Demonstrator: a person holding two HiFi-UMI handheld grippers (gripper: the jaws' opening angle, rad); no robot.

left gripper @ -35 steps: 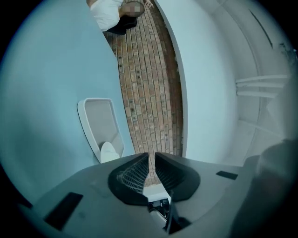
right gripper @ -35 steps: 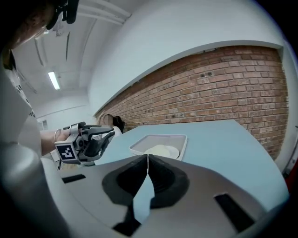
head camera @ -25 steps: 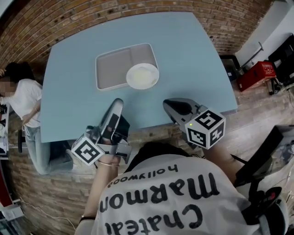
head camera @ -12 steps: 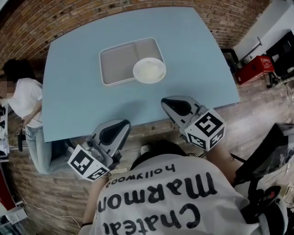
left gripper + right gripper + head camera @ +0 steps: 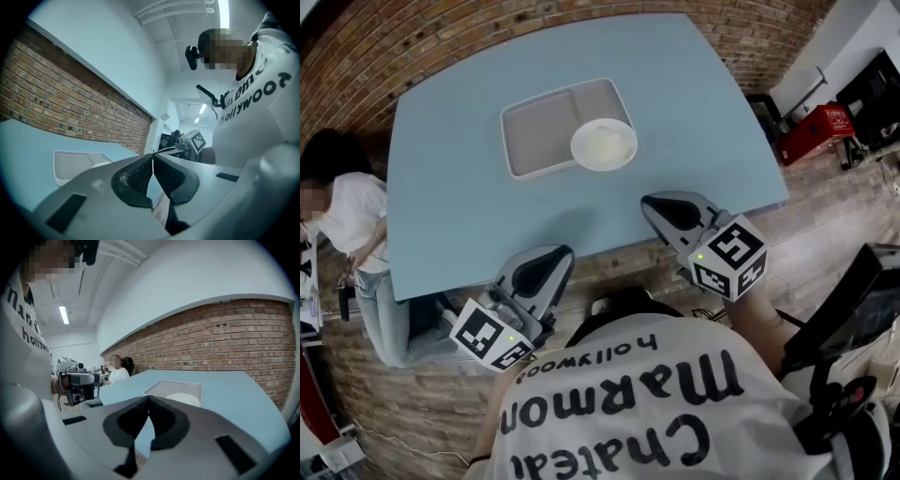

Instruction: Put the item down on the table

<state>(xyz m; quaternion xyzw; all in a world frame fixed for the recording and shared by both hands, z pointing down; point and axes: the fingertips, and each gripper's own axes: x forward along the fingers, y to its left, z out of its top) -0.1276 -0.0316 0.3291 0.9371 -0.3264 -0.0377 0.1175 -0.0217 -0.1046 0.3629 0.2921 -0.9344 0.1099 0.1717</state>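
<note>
- Jaws of both grippers are pressed together, with nothing between them: the left gripper (image 5: 561,255) and the right gripper (image 5: 654,204) are both empty.
- The light blue table (image 5: 703,112) is the largest thing in the head view. Both grippers are at its near edge. The left gripper's tip just reaches that edge, and the right gripper's tip lies a little over the tabletop.
- A seated person in a white top (image 5: 342,211) is at the table's left edge.
- The grey two-compartment tray (image 5: 534,131) lies flat on the table, about midway across and toward the far side. Its long axis runs across the table, roughly parallel to the near edge, with its left end a little nearer that edge.
- Bare tabletop lies between the tray and both pairs of jaws. The tray is ahead of the grippers, roughly between the lines along which they point.
- A white bowl (image 5: 604,144) sits upright at the tray's right end. It fills the right compartment and overlaps the tray's near right corner.
</note>
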